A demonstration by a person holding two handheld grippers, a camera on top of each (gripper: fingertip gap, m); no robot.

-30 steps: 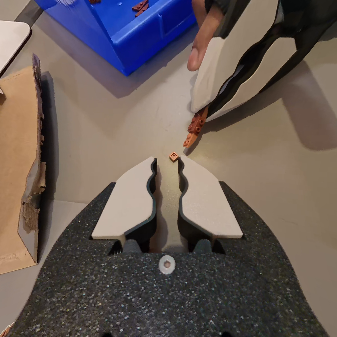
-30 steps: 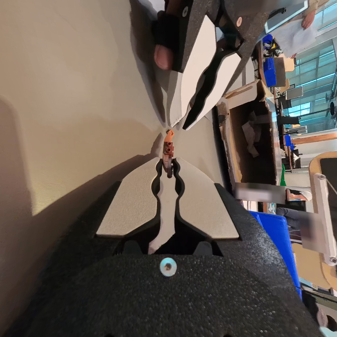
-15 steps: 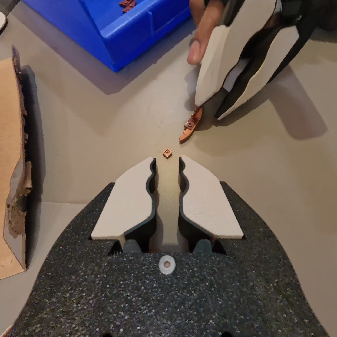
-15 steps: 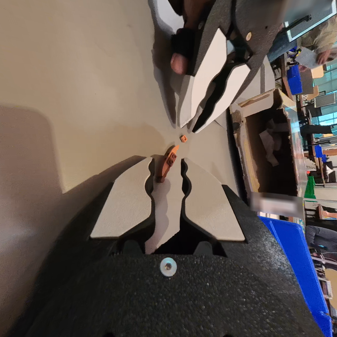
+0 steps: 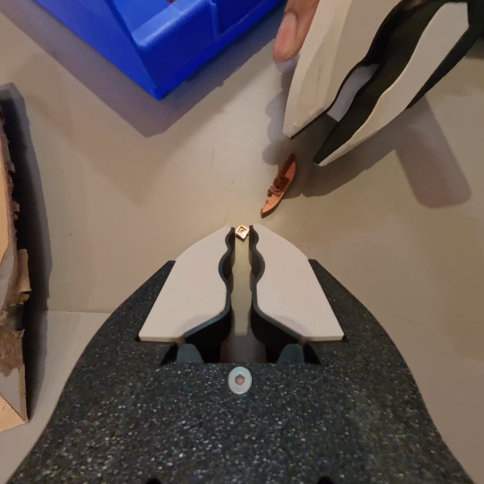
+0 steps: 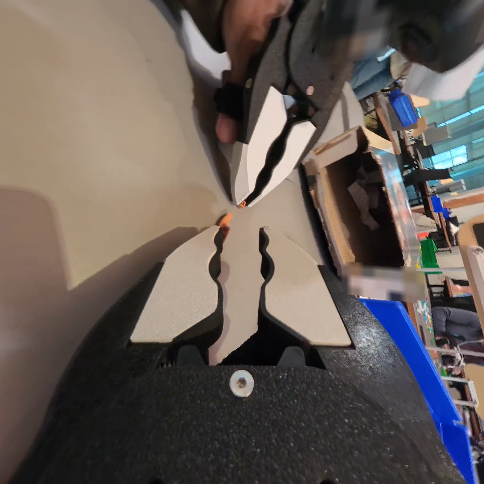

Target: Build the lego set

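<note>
Left gripper (image 5: 242,230) seemingly pinching small square stud piece (image 5: 242,232), curved orange-brown piece (image 5: 279,190) nearby

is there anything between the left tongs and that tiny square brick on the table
Nothing visible. The tiny square brick already sits between the tips of the left tongs, on the bare table. The long orange piece lies off to the right, nearer the open right tongs.

A blue bin (image 5: 162,39) and torn cardboard box (image 6: 348,204) on the table (image 5: 131,183).

Beige tabletop (image 5: 131,183); cluttered workshop tables (image 6: 445,209) and windows (image 6: 458,154) behind.
</note>
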